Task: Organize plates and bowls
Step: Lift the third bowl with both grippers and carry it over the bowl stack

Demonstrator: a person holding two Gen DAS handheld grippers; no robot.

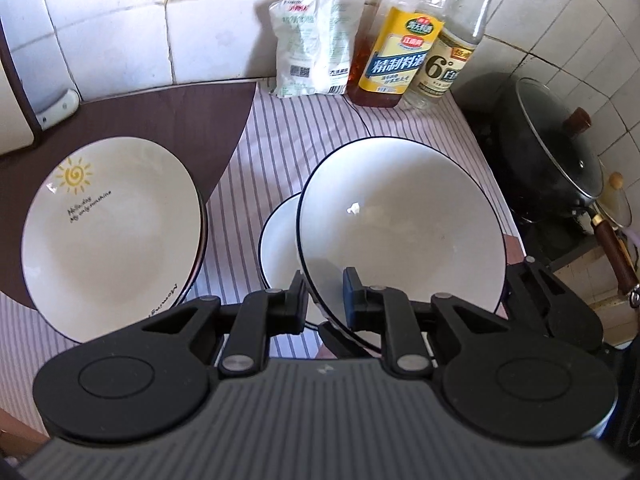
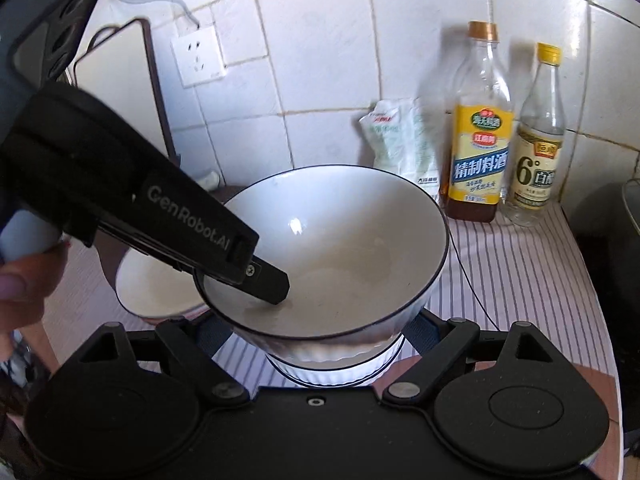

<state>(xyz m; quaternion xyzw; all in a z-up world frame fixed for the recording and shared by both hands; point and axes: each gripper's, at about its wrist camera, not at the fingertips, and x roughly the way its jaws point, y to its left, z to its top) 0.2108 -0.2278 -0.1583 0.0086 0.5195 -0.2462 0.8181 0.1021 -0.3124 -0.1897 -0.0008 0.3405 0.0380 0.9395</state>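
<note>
A large white bowl with a dark rim (image 1: 400, 224) is held tilted above the striped cloth. My left gripper (image 1: 324, 300) is shut on its near rim, one finger inside and one outside. The bowl also shows in the right wrist view (image 2: 340, 248), with the left gripper's finger (image 2: 268, 284) inside it. My right gripper (image 2: 320, 332) is open, its fingers on either side of the bowl's ribbed base, mostly hidden by the bowl. A smaller white bowl (image 1: 280, 240) sits just left of the big one. A stack of sun-printed plates (image 1: 112, 232) lies at left.
Two sauce bottles (image 1: 396, 56) (image 1: 452, 52) and a white pouch (image 1: 312, 40) stand against the tiled wall. A black lidded wok (image 1: 560, 144) sits on the stove at right. A brown mat (image 1: 160, 120) lies under the plates. A wall socket (image 2: 198, 56) is behind.
</note>
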